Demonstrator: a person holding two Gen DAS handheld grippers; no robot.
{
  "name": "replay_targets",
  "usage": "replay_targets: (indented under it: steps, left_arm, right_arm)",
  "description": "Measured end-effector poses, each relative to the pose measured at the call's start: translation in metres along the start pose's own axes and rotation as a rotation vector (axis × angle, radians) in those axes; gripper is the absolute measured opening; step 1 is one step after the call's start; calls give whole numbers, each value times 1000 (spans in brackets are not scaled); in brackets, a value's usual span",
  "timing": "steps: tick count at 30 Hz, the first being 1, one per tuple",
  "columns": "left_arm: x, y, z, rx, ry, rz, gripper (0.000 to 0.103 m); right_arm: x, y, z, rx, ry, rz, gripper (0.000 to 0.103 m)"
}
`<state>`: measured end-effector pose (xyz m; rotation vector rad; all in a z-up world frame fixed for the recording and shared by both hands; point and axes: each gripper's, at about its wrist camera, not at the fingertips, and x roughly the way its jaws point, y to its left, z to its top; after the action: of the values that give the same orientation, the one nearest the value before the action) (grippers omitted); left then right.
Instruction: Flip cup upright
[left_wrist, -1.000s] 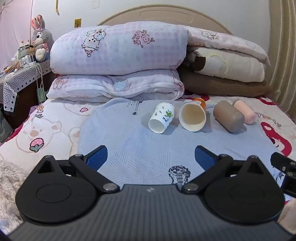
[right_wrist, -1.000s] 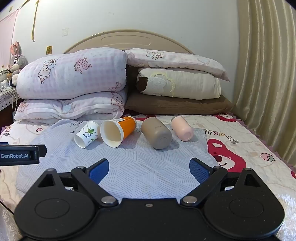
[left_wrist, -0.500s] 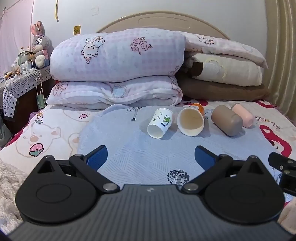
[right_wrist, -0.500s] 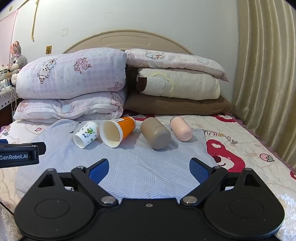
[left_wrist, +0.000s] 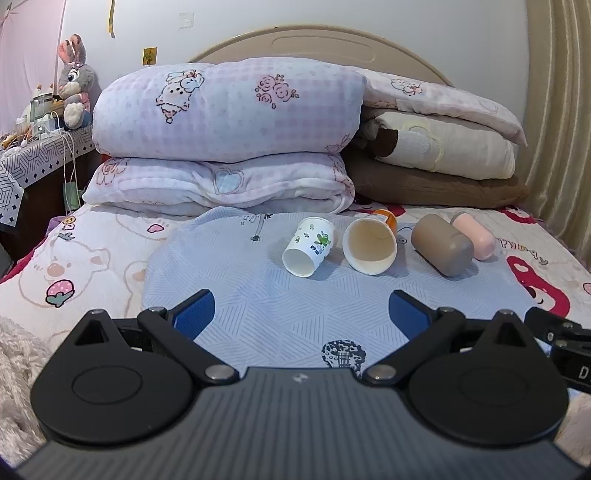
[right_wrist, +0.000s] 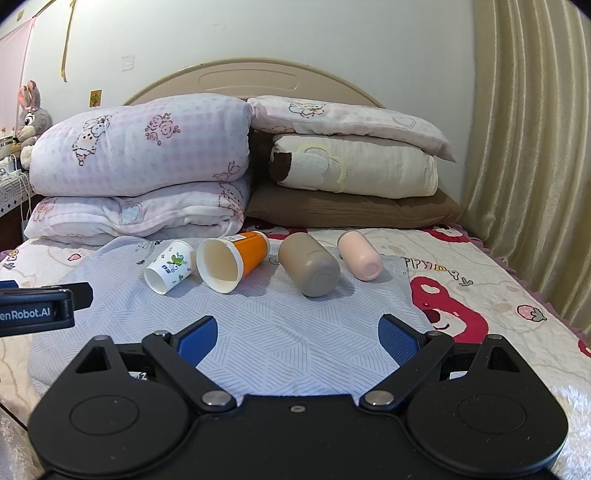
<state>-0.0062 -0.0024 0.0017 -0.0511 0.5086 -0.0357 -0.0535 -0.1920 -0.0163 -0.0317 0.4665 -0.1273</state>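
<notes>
Several cups lie on their sides in a row on a blue-grey cloth (left_wrist: 258, 302) on the bed. From left: a small white paper cup with green print (left_wrist: 309, 246) (right_wrist: 170, 266), an orange cup with a cream inside (left_wrist: 370, 245) (right_wrist: 232, 260), a brown cup (left_wrist: 441, 249) (right_wrist: 309, 268), a pink cup (left_wrist: 474, 236) (right_wrist: 360, 255). My left gripper (left_wrist: 301, 314) is open and empty, well short of the cups. My right gripper (right_wrist: 297, 338) is open and empty, also short of them.
Folded pink quilts (left_wrist: 225, 136) and stacked pillows (right_wrist: 351, 173) stand right behind the cups against the headboard. A nightstand with a plush rabbit (left_wrist: 75, 79) is at the left. A curtain (right_wrist: 535, 166) hangs on the right. The left gripper's body (right_wrist: 37, 308) shows at the right view's left edge.
My left gripper has tilted and drifted slightly, so the cups sit a little higher in its view. The right gripper has barely moved. The cups have not moved.
</notes>
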Motion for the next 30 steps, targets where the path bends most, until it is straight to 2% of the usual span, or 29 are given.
replay_targets:
  steps: [10,30]
  left_arm:
    - [0,-1,-1,1,-24,0,102]
    - [1,-2,-2,-9,-24,-11,102]
  right_arm:
    - [1,-3,-1,3,3,1,96]
    - [2,-5,-2,1,4,-1,96]
